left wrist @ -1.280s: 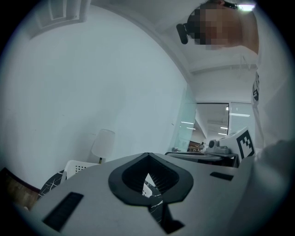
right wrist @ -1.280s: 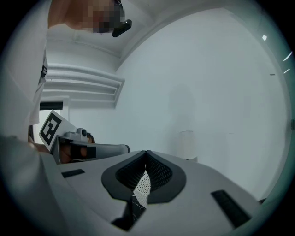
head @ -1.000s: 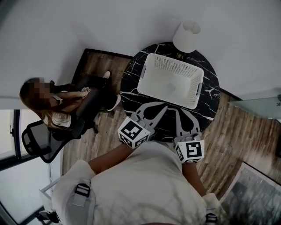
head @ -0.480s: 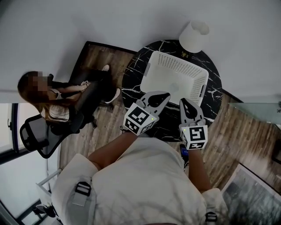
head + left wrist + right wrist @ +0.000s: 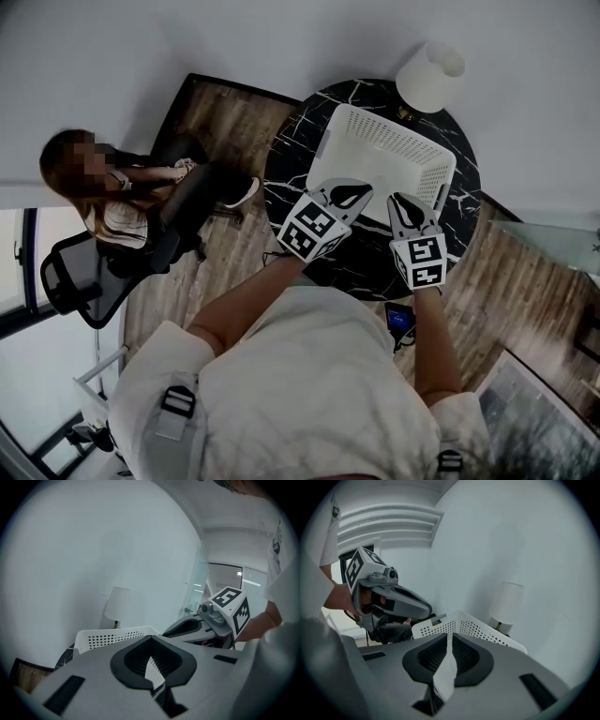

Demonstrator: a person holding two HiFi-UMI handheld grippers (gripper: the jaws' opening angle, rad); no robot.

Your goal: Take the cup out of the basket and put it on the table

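A white perforated basket (image 5: pixel 394 141) stands on the round black marble table (image 5: pixel 292 164). No cup shows in any view; my grippers cover the basket's near half. My left gripper (image 5: pixel 364 187) and right gripper (image 5: pixel 395 197) hover side by side over the basket's near rim, both shut with nothing between the jaws. In the left gripper view the left gripper (image 5: pixel 151 638) points over the basket wall (image 5: pixel 105 637), with the right gripper (image 5: pixel 185 629) beside it. In the right gripper view the right gripper (image 5: pixel 450 632) faces the basket rim (image 5: pixel 476 626).
A white table lamp (image 5: pixel 429 75) stands at the table's far edge behind the basket. A person sits on a black office chair (image 5: pixel 80 286) to the left of the table. Wood floor surrounds the table. A small lit device (image 5: pixel 400 319) lies near my right side.
Both grippers have moved forward from the table's near edge to above the basket's near rim. They stayed shut throughout.
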